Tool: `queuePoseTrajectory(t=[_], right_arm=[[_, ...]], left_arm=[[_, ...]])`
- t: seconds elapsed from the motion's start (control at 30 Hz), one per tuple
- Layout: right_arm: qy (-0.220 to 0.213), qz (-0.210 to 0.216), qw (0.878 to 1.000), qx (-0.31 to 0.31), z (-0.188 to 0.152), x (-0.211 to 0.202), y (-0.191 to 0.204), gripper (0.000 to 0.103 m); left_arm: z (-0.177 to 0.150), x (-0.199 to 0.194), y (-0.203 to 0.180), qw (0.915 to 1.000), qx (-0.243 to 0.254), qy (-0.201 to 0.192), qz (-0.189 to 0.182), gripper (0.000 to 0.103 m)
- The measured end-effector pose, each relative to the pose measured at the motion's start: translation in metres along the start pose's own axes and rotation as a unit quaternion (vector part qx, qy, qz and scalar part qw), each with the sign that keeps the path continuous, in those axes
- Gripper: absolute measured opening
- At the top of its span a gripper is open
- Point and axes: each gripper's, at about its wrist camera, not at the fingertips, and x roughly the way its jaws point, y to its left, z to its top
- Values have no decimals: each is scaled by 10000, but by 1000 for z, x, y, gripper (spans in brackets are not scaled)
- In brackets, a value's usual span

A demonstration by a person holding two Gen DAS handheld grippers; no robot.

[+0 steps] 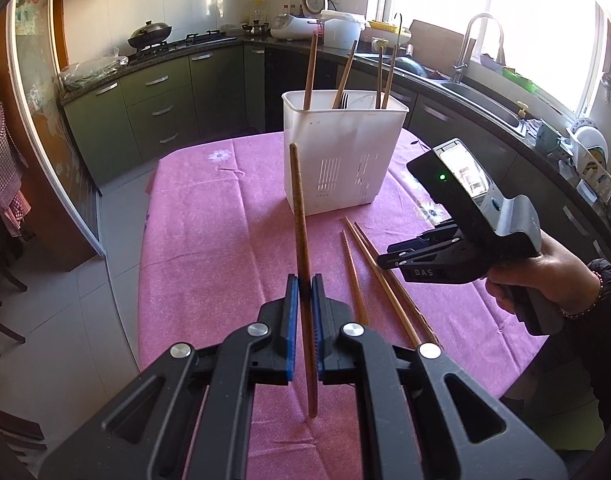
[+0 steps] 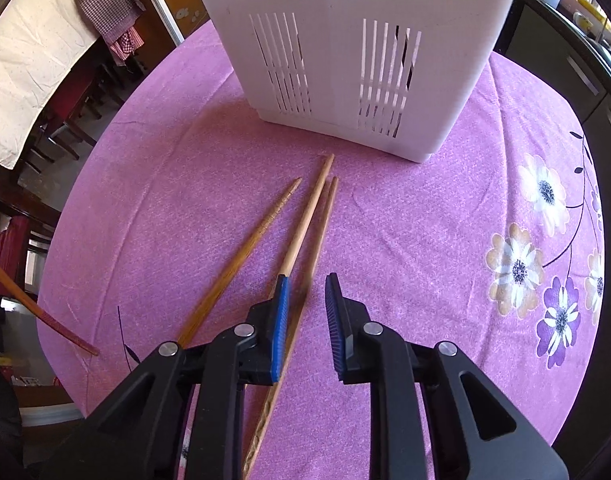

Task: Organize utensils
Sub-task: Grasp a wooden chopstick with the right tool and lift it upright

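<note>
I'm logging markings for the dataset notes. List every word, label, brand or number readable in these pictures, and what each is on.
"DAS": raised letters on the black plastic body of the right gripper, seen from the left wrist view.
Lit screen on top of that gripper: too glary and small to read.
White rice cooker on the far counter: any marking too small to read.
White slotted plastic utensil holder, wooden chopsticks, pink floral tablecloth: no text.
</note>
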Motion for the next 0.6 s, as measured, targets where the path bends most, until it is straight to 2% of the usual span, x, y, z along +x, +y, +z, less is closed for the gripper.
queuePoseTrajectory(t=[0.27, 0.43, 0.6], right_arm=[[70, -192, 9997, -113, 12, 16, 11, 14], [-37, -390, 9989, -240, 17, 19, 17, 7], [-321, -298, 9988, -202, 12, -2, 12, 7]], left_arm=[[-6, -2, 0, 10000, 47, 0, -22, 7], [-7, -4, 1, 10000, 40, 0, -19, 7], [-7, -6, 2, 10000, 27, -11, -3, 7]])
